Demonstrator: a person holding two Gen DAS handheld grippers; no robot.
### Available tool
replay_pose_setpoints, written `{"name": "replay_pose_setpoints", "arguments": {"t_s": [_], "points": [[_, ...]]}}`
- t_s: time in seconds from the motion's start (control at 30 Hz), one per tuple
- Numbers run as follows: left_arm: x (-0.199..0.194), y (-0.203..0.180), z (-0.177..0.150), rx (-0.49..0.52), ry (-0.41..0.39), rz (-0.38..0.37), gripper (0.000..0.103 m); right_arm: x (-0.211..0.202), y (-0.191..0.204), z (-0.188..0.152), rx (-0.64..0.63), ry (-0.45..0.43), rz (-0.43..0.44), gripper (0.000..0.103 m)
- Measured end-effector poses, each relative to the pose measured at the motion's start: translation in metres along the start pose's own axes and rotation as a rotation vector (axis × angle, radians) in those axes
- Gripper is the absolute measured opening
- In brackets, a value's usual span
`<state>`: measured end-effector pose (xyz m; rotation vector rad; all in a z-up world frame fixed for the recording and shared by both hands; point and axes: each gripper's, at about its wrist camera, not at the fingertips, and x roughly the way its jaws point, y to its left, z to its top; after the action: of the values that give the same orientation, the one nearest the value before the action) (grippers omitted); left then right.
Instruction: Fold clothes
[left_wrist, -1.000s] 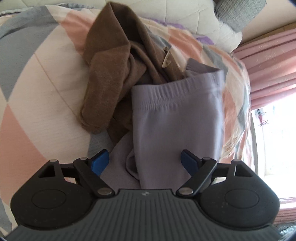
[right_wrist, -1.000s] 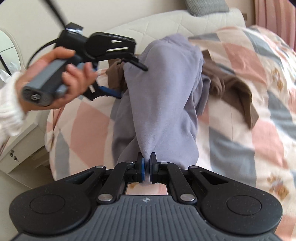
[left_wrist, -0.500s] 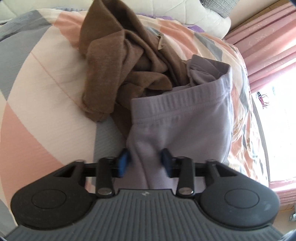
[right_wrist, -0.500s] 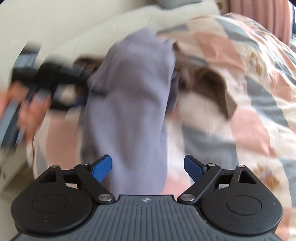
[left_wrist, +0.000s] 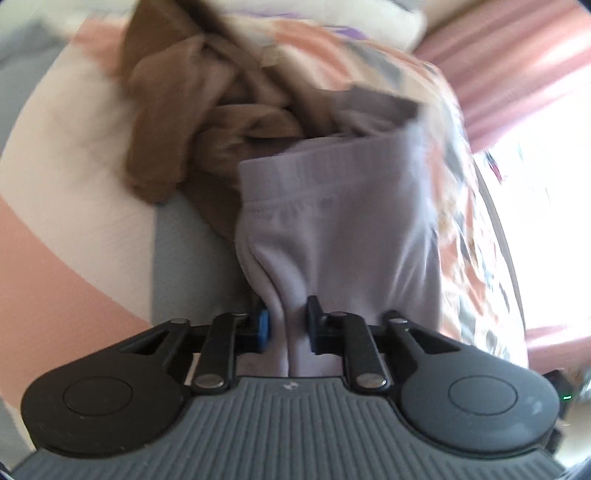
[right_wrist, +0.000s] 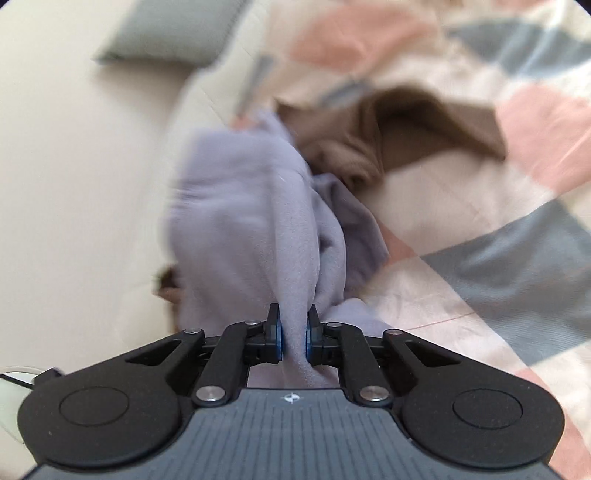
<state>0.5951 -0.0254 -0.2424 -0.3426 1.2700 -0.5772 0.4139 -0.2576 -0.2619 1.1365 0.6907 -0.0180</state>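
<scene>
Over on the patchwork bedspread, folding's barely begun: left gripper and right gripper are each pinched onto the lilac garment, bunched and lifted. Brown garment lies crumpled beside it, untouched I'd say.

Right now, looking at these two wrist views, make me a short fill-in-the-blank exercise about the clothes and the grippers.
1. Both the left gripper and the right gripper are shut on the soft ____ fleece garment.
2. The crumpled garment lying beyond it is ____ in colour.
3. Both garments lie on a patchwork bedspread of pink, grey and ____ patches.
4. In the left wrist view, the curtain at upper right is ____.

Missing words: lilac; brown; white; pink
</scene>
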Motion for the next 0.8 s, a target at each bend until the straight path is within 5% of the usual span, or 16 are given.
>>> {"name": "replay_pose_setpoints", "arguments": {"t_s": [0.17,0.37,0.57,0.63,0.7,0.8], "points": [[-0.017,-0.077,-0.043,0.198,0.032,-0.08,0.008,-0.109,0.01,-0.017,-0.042,-0.148,0.005,0.01],[-0.037,-0.184,-0.138,0.355,0.105,-0.264,0.008,-0.274,0.0,-0.05,-0.062,-0.404,-0.042,0.01],[-0.055,-0.28,-0.254,0.538,0.166,-0.387,0.009,-0.436,-0.027,-0.127,-0.102,-0.578,-0.25,0.011],[-0.057,-0.297,-0.311,0.589,0.202,-0.354,0.017,-0.478,-0.047,-0.159,-0.081,-0.576,-0.403,0.025],[-0.049,-0.299,-0.368,0.645,0.251,-0.251,0.019,-0.506,-0.084,-0.191,0.012,-0.525,-0.644,0.093],[-0.021,-0.285,-0.44,0.708,0.351,-0.076,0.023,-0.538,-0.141,-0.243,0.152,-0.415,-0.839,0.087]]}}
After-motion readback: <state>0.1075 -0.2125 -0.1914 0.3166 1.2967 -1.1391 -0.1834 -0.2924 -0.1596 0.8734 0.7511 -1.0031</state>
